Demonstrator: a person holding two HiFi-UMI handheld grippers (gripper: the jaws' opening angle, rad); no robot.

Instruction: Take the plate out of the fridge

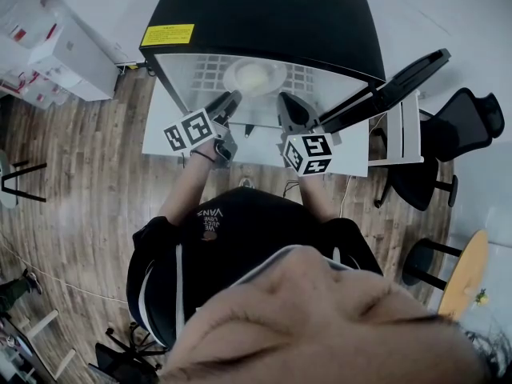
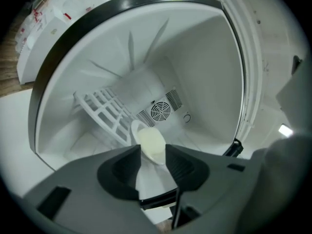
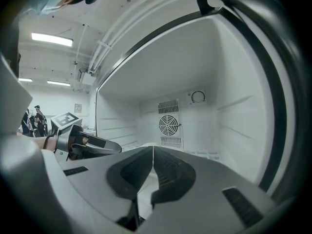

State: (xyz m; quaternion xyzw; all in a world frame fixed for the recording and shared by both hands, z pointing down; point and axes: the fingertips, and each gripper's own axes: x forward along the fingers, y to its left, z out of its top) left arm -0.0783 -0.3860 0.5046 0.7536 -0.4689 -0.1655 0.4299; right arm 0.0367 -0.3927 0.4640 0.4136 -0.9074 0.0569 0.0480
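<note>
Approach step. Left gripper (image 2: 152, 149) jaws stood wide, empty; plate (image 2: 149, 139) at frame centre in fridge (image 2: 204, 72). Right gripper (image 3: 153, 152) jaws met, empty. Next likely needed: advance, clamp rim.

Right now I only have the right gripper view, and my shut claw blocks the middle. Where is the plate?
Observer: Head view shows the plate inside the fridge, centred, straight ahead of you.
Operator: Is the left claw on it?
Observer: No. The left gripper view shows the left claw open, the plate's near edge lined up with its gap, not gripped.
Operator: And the door?
Observer: The door stands open on your right.
</note>
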